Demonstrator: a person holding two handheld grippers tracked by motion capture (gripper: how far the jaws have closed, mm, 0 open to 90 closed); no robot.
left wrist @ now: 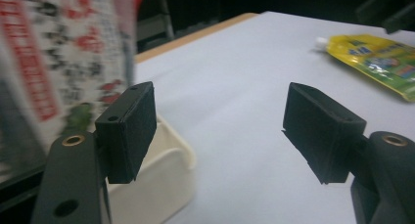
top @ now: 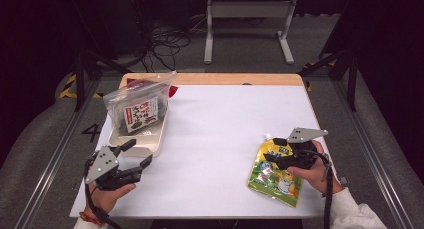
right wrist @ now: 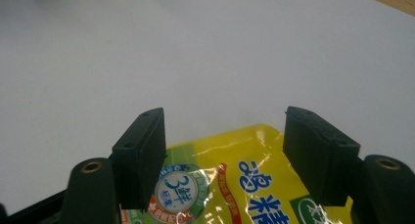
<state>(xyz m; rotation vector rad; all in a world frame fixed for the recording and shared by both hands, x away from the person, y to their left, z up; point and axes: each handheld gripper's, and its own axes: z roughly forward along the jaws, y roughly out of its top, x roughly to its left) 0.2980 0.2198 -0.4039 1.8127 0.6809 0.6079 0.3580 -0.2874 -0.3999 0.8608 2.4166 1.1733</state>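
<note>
A yellow spouted pouch point(top: 274, 173) lies flat near the table's front right. My right gripper point(top: 274, 149) hovers open over it, its two jaws standing apart above the printed face of the pouch point(right wrist: 235, 180). At the front left my left gripper point(top: 137, 154) is open and holds nothing, just beside the near corner of a cream tray point(top: 155, 139). A clear bag with a red and white label point(top: 140, 106) rests in that tray. In the left gripper view the bag point(left wrist: 44, 57) looms at the left, the tray's corner point(left wrist: 166, 170) sits under the left jaw, and the pouch point(left wrist: 377, 57) lies far off.
The white table top point(top: 220, 119) has a wooden strip point(top: 225, 79) along its far edge. A red item point(top: 172, 91) peeks out behind the bag. Beyond the table, cables point(top: 165, 41) and a grey stand point(top: 247, 19) sit on the floor. Metal rails point(top: 60, 144) run along both sides.
</note>
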